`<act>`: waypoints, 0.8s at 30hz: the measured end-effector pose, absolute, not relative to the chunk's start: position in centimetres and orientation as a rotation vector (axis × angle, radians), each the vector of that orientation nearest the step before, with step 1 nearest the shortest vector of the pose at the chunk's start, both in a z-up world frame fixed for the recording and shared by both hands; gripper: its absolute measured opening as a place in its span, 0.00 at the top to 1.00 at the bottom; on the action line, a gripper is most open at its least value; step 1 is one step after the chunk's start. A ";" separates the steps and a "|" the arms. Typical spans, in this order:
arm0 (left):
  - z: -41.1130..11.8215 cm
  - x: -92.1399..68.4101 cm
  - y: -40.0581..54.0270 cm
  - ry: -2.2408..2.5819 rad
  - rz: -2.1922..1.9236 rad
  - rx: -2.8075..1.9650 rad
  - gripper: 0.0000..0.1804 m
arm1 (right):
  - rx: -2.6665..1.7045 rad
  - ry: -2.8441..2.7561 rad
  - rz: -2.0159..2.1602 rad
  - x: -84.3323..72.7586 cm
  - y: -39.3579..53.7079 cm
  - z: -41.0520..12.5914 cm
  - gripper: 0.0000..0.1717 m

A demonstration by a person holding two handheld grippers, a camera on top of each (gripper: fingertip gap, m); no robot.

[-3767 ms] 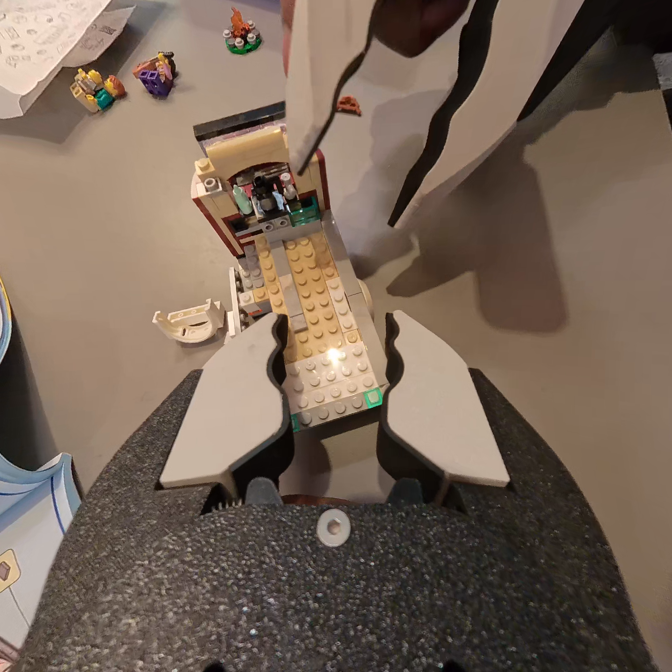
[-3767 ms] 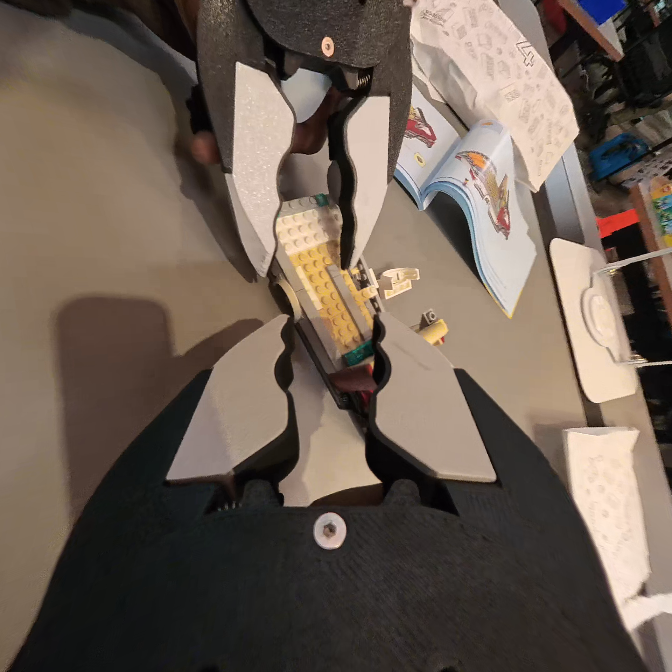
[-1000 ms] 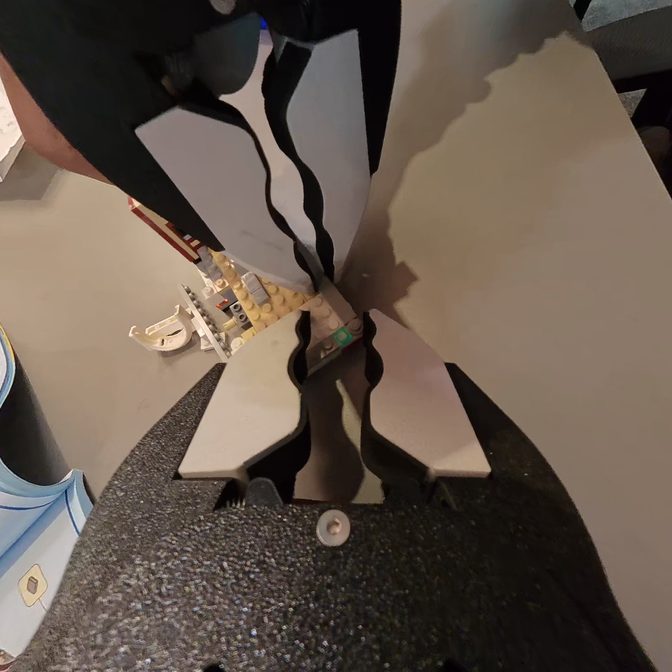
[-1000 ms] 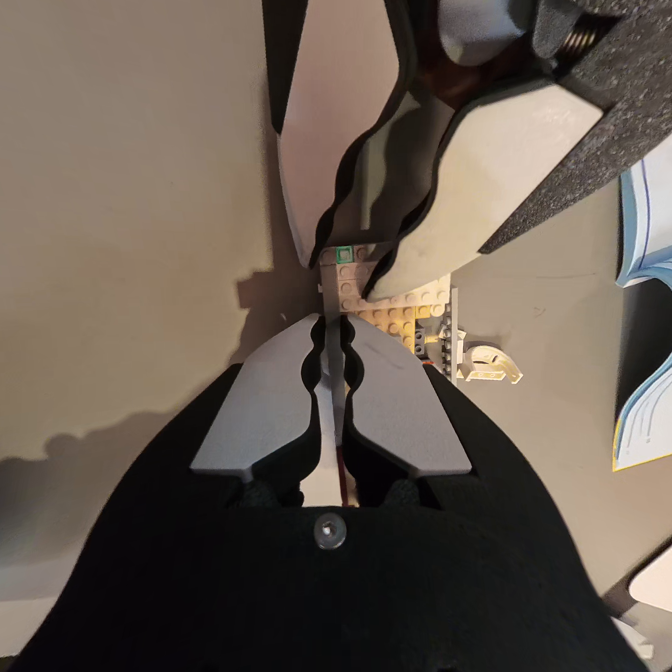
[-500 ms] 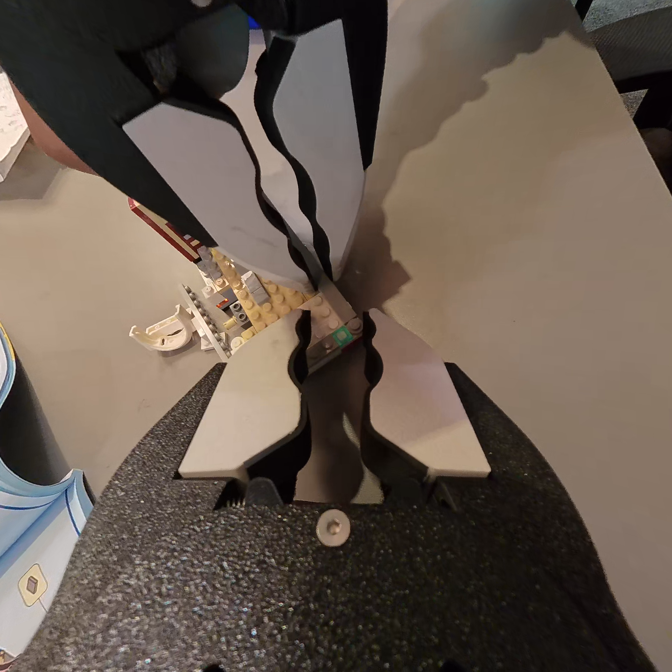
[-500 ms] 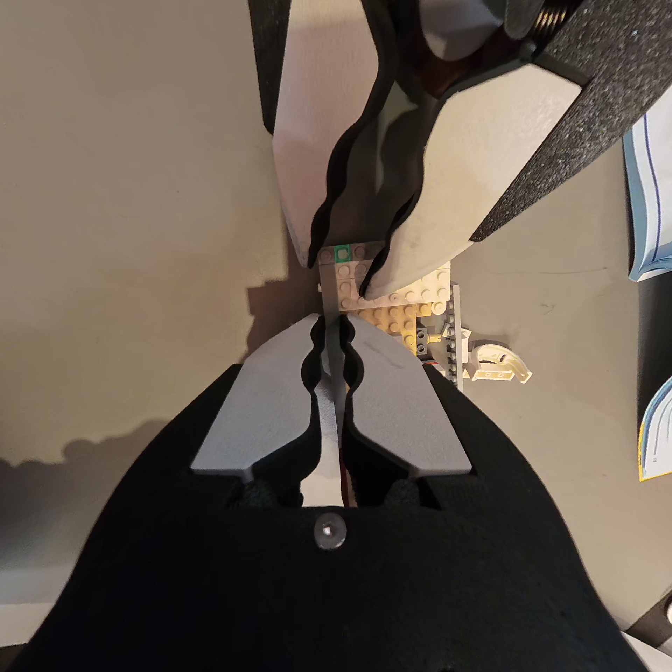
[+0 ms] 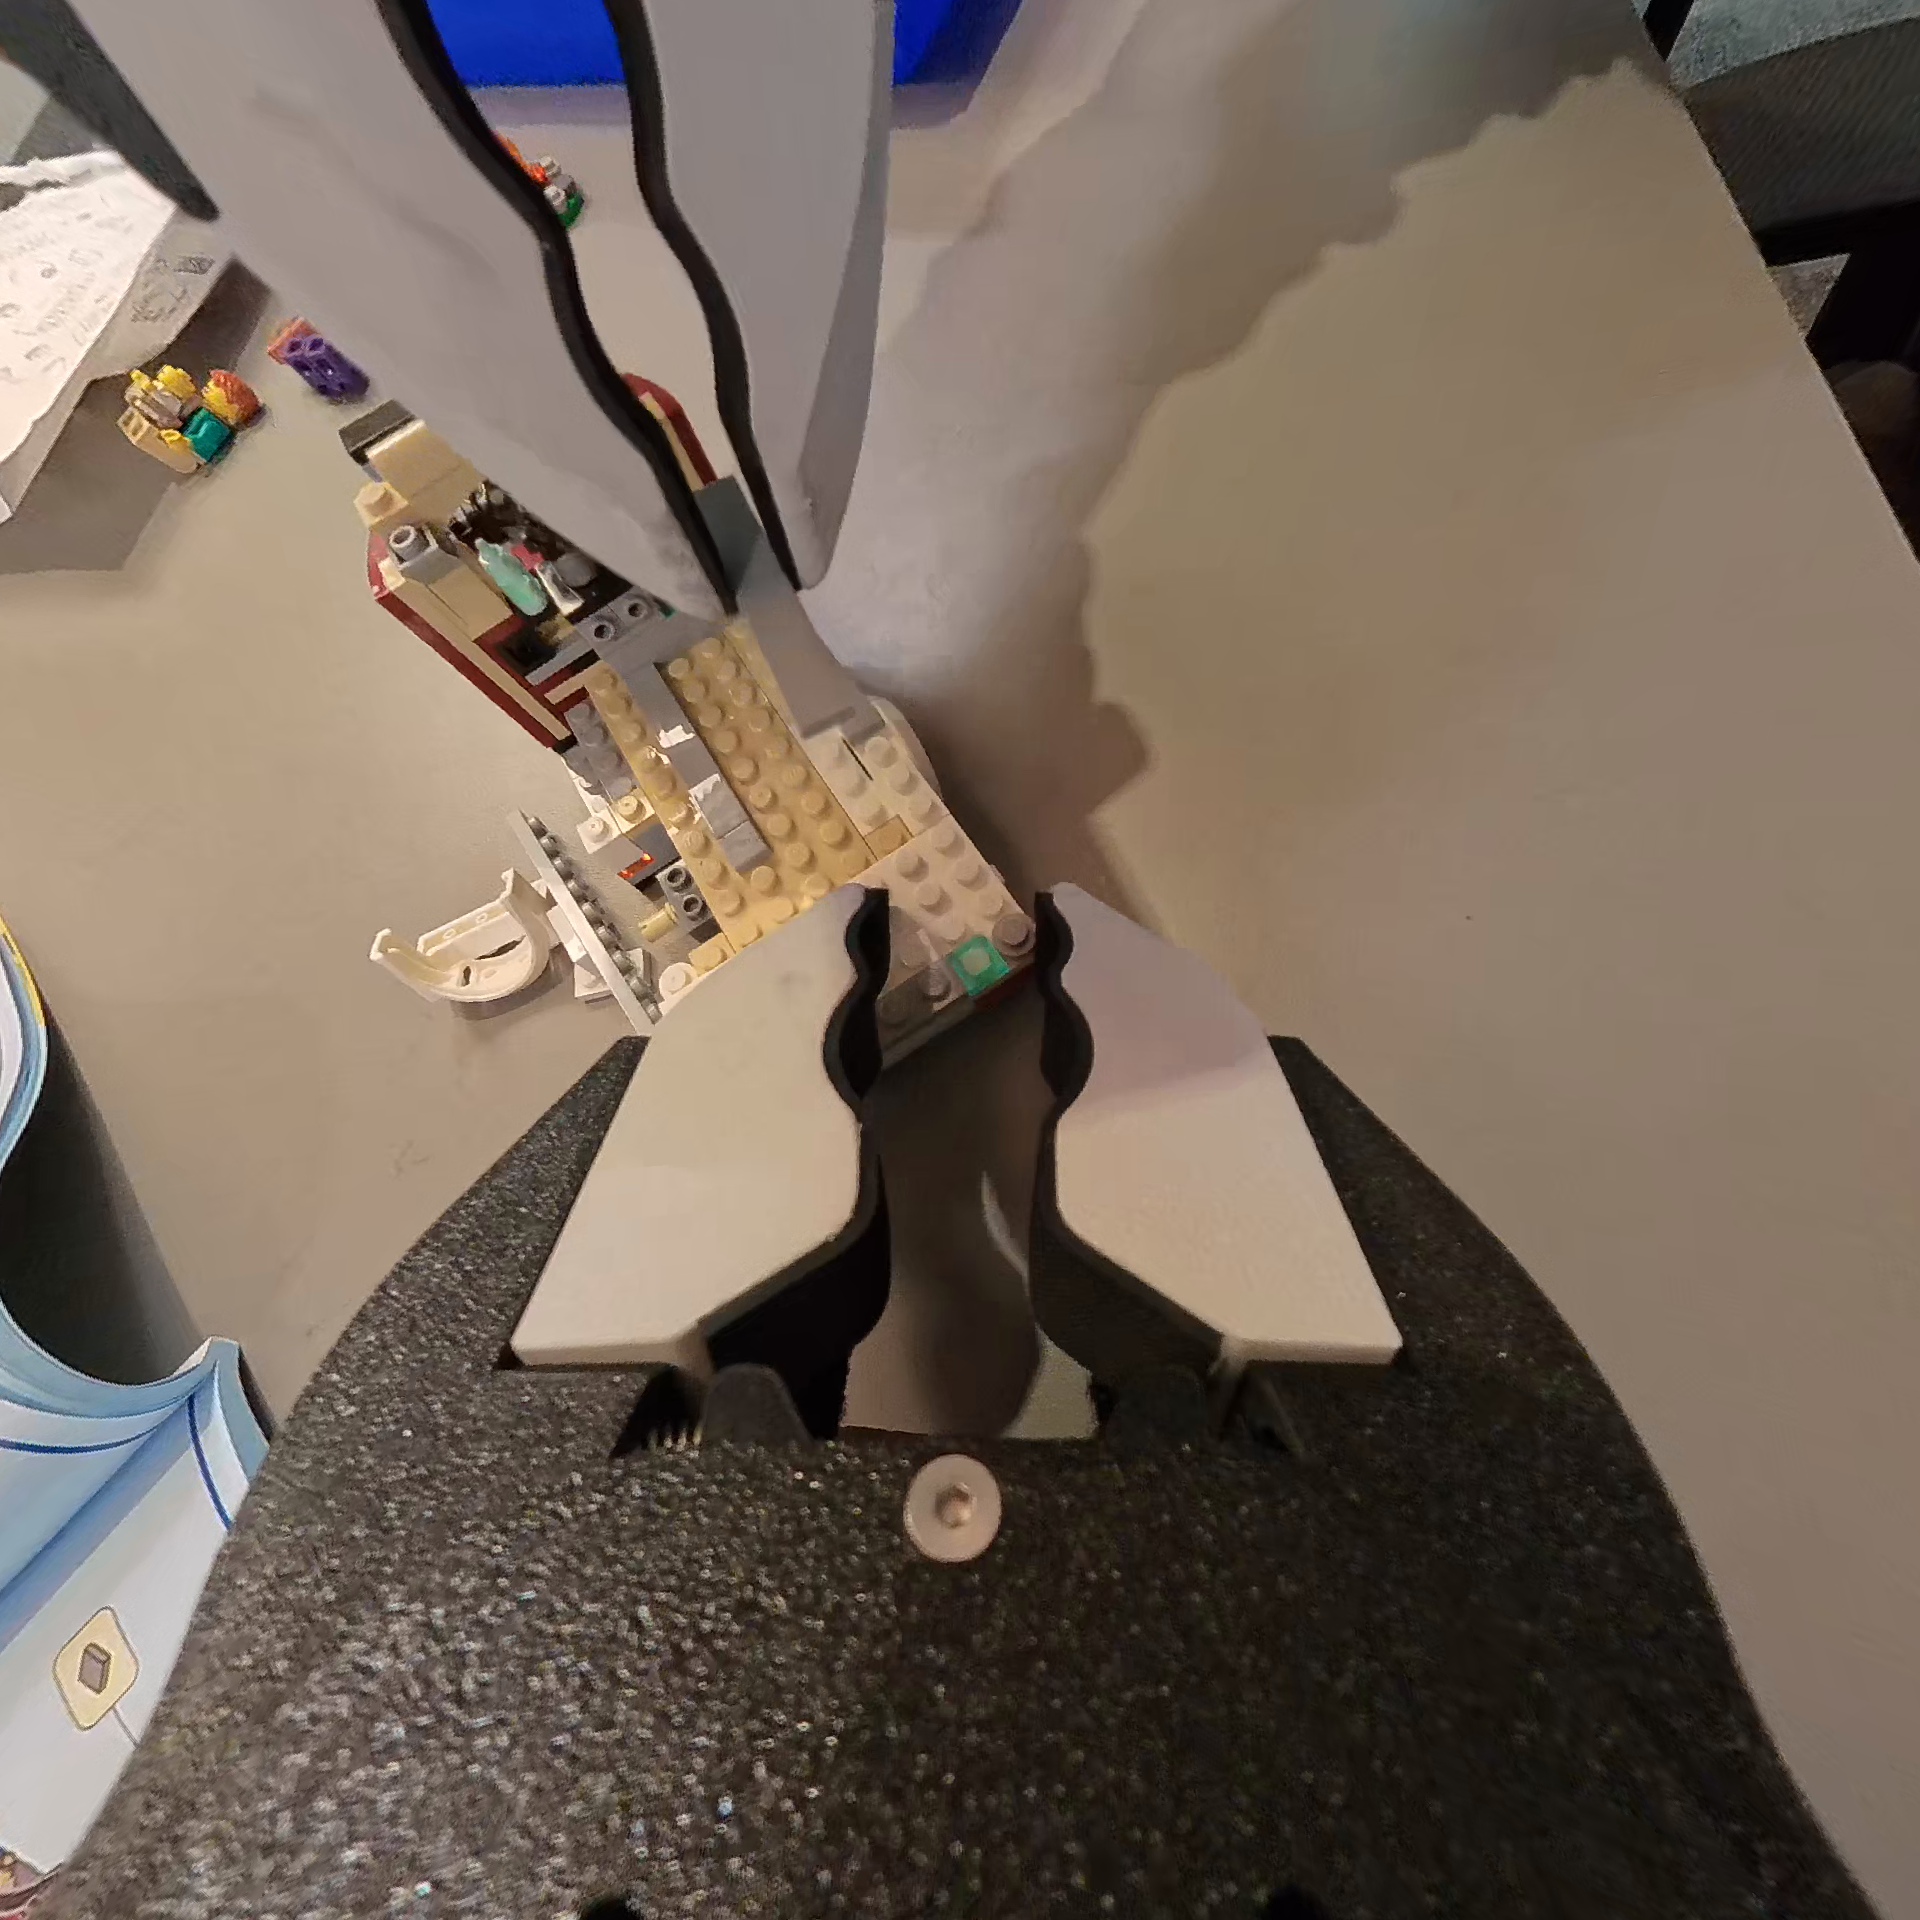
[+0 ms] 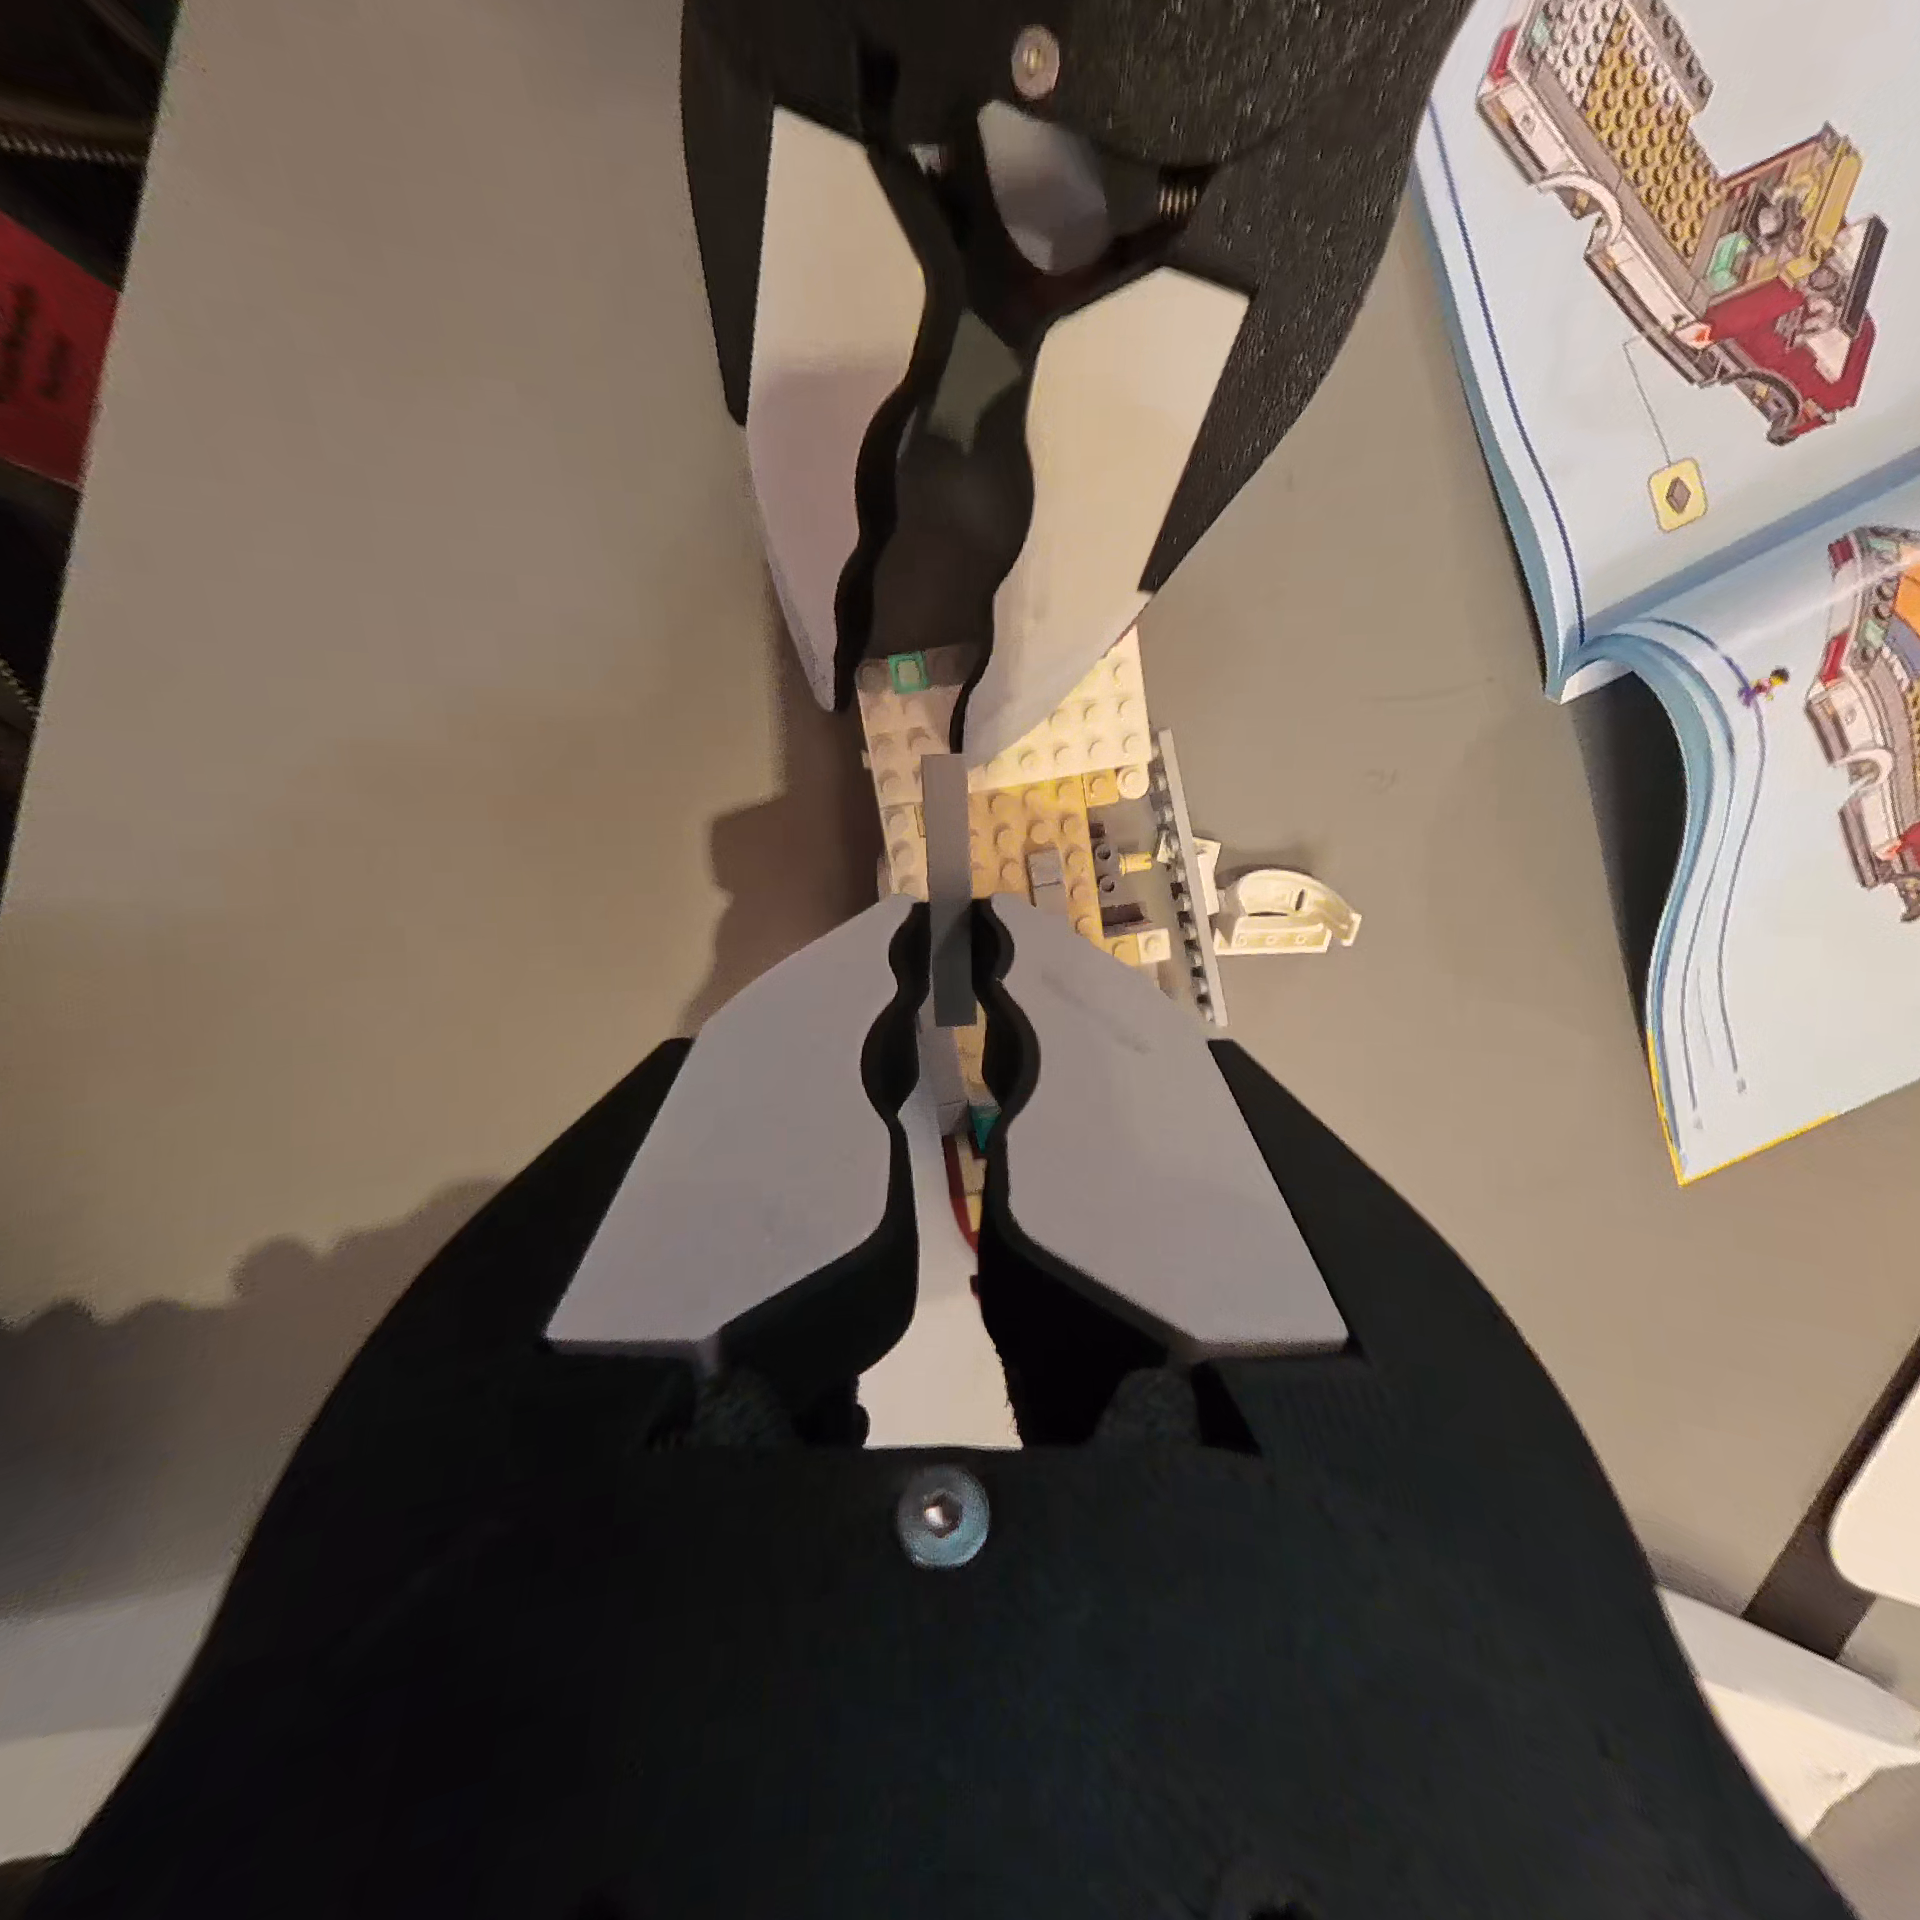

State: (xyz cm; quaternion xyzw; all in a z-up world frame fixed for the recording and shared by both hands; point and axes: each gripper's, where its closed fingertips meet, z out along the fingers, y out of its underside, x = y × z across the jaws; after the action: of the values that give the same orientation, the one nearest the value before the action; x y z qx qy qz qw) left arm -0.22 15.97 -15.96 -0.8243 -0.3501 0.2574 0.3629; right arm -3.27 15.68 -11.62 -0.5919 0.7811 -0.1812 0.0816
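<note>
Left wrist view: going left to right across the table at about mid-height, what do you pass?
Open instruction booklet → loose white curved piece → thin grey studded strip → tan and white brick model, its near end between the left gripper fingers → bare grey table.

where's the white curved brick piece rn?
The white curved piece lies on the table right of the brick model in the right wrist view, touching its grey studded strip; left of the model in the left wrist view.

A tan and light grey studded brick model (image 7: 790,821) lies flat near the grey tabletop's (image 7: 1455,727) middle, its green-tiled end clamped sideways. A long smooth dark grey tile (image 8: 951,894) is pinched above its edge.
</note>
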 end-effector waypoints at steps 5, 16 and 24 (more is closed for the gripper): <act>-15.9 -0.1 16.0 -0.894 0.666 -2.125 0.85 | -1.663 2.447 -0.707 -4.9 16.9 -10.6 0.96; -13.7 -0.6 16.6 -0.908 0.677 -2.010 0.83 | -1.247 2.859 -0.823 -16.1 26.6 -7.0 0.96; -14.7 -1.2 15.7 -0.982 0.750 -2.093 0.81 | -0.828 3.207 -0.567 -30.2 35.3 -7.1 0.95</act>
State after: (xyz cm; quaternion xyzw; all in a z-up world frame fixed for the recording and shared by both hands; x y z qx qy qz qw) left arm -1.24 15.74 -14.67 -0.8073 -0.3788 0.2892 0.3481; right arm -30.16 35.26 -7.07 -0.2449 0.9487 -0.1678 -0.1092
